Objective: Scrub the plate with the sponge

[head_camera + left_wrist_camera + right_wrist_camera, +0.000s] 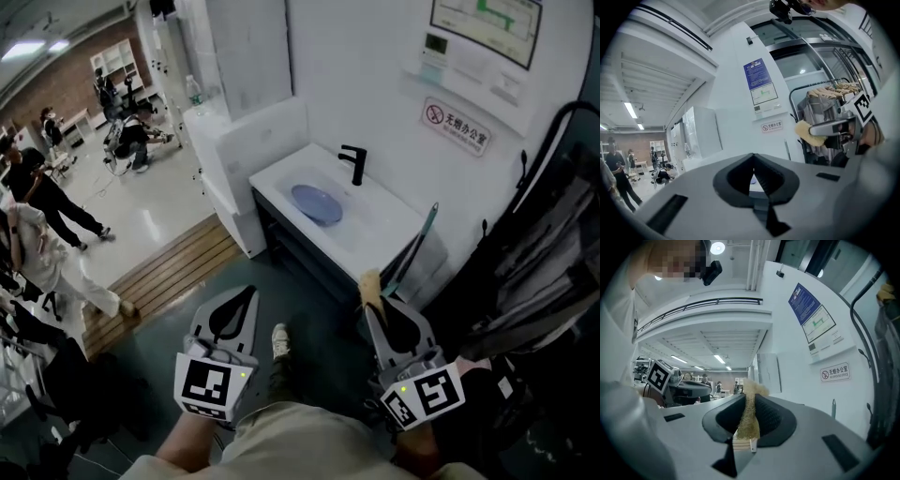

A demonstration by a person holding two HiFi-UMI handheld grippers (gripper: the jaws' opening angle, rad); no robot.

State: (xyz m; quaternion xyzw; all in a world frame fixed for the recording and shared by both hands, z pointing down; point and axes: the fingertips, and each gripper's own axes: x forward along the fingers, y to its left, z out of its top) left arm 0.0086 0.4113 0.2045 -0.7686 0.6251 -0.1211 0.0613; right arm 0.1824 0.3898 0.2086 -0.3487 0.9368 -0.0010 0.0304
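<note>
**Sponge clamped in the right gripper, plate lying in the basin**

Right gripper (376,306) has its jaws closed hard on a yellow sponge (371,285). In the right gripper view the sponge (749,420) is squeezed thin between the ribbed pads and its frayed top stands above the tips. Left gripper (246,293) is closed with nothing in it; in its own view the jaws (752,161) meet at the tips and only a sliver of daylight shows behind them. Both grippers are held near the person's body, well apart from the sink.

The blue plate (317,203) lies flat in the basin of a white vanity (380,239), farther off and between the two grippers, just left of a black faucet (353,164).

On the white wall to the right of the faucet hangs a no-smoking sign (835,372): a red crossed circle, Chinese characters that seem to read 无烟办公室, and below them "NO SMOKING OFFICE". Higher on the wall is a blue poster (804,301) with a floor-plan sheet under it, both with print too small to read.

Each gripper carries a cube with a black-and-white square marker. Far left, people stand on a pale, shiny floor.
</note>
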